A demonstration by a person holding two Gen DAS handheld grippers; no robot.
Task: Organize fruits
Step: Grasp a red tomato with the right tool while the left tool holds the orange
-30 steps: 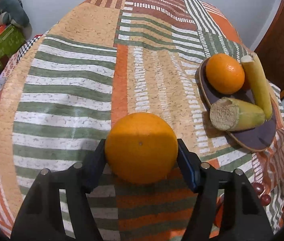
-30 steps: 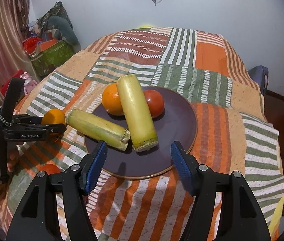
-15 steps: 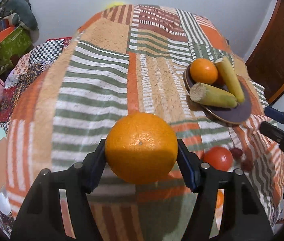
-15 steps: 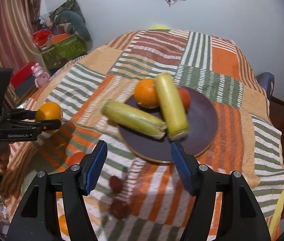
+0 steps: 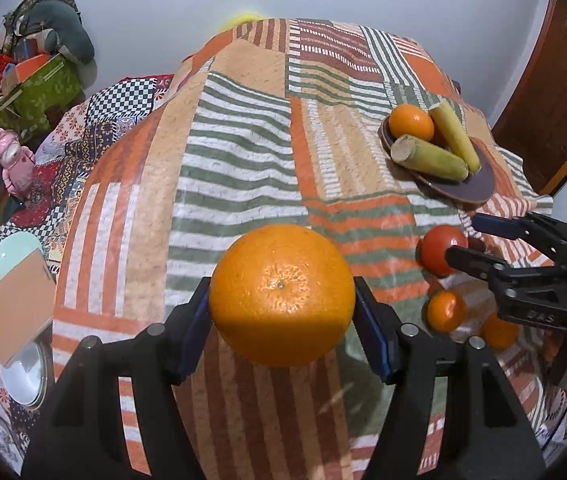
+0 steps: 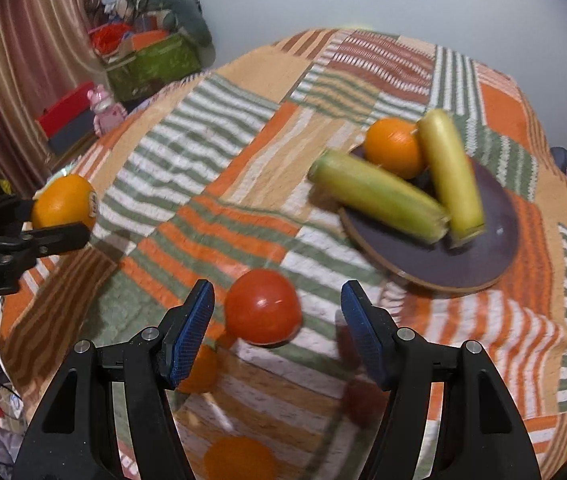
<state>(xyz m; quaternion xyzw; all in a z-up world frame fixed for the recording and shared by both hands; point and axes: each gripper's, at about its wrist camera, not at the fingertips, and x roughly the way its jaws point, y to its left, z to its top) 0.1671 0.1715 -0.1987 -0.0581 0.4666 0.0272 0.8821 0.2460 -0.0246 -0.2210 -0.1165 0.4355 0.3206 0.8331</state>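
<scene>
Left hand-held gripper (image 5: 282, 312) clamped on orange (image 5: 282, 295); right hand-held gripper (image 6: 277, 322) wide open around tomato (image 6: 262, 306), near plate (image 6: 483, 256).

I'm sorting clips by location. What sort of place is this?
Most likely a lived-in room at home, perhaps a bedroom: a patchwork cover spreads over the surface, a pink toy and a cluttered green box sit by the wall.
</scene>
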